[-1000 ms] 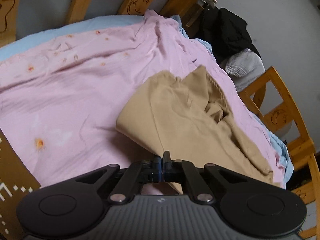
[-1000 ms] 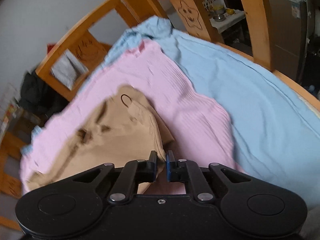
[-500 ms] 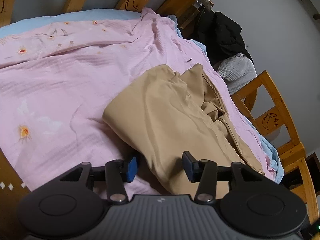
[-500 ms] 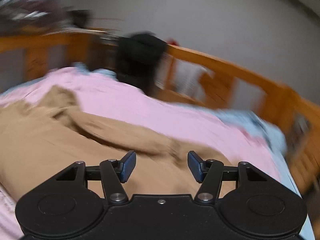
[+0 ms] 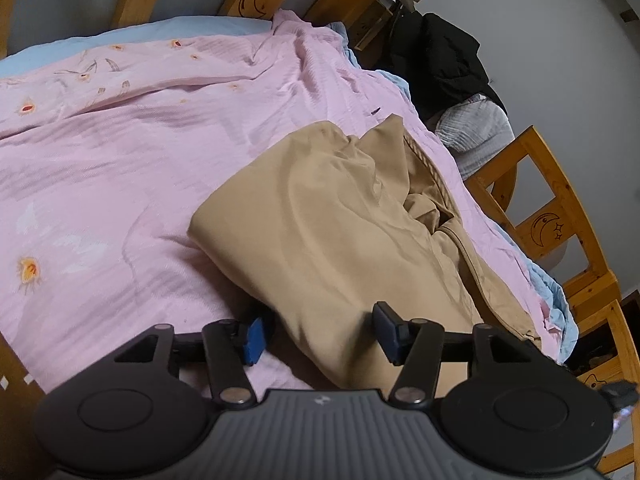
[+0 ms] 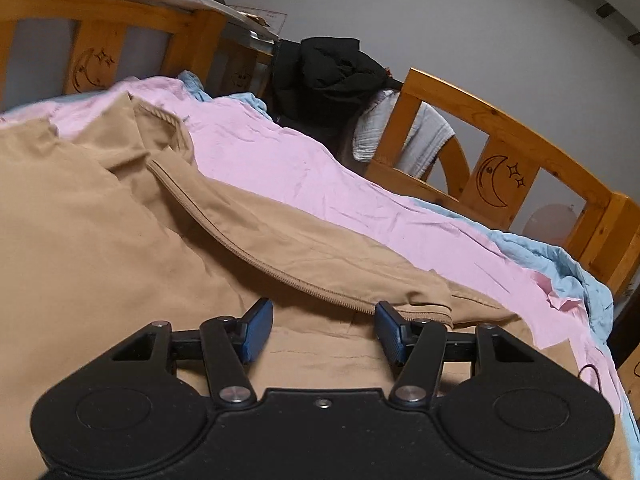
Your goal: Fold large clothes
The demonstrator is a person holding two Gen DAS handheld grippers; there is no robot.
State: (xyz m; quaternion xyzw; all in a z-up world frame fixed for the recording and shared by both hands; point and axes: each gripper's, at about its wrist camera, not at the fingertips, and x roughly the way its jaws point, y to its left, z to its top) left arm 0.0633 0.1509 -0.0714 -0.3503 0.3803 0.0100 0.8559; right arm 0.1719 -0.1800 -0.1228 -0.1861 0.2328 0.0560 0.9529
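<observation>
Both claws are standing spread with nothing pinched. Starting on the left, the left claw (image 5: 318, 330) is hovering at the near edge of the tan garment (image 5: 340, 216), its jaws having just been opening; the garment's folded near edge is lying between the two blue pads but neither pad is pressing on it. The left pad is sitting over the pink bedspread (image 5: 132, 152), just beside the fold, and the right pad is over the tan cloth.

The garment is lying on the bedspread toward the right side of the bed, folded over once and still rumpled, with a ribbed hem showing along its far right edge. Its long axis is running away from the left claw, from the near edge toward the wooden bed rail (image 5: 548, 208) and the dark clothes heaped at the far corner.

Moving right, the right claw (image 6: 322, 330) is sitting low over the same garment (image 6: 92, 240), jaws apart and the cloth passing beneath them rather than being gripped. A ribbed seam is running diagonally just ahead of its pads, and the loose corner of the flap is lying just beside the right pad, so this hand looks the nearer one for the next fold. Both claws are pointing forward and downward at the cloth, the right one at a shallower angle, skimming the surface.
</observation>
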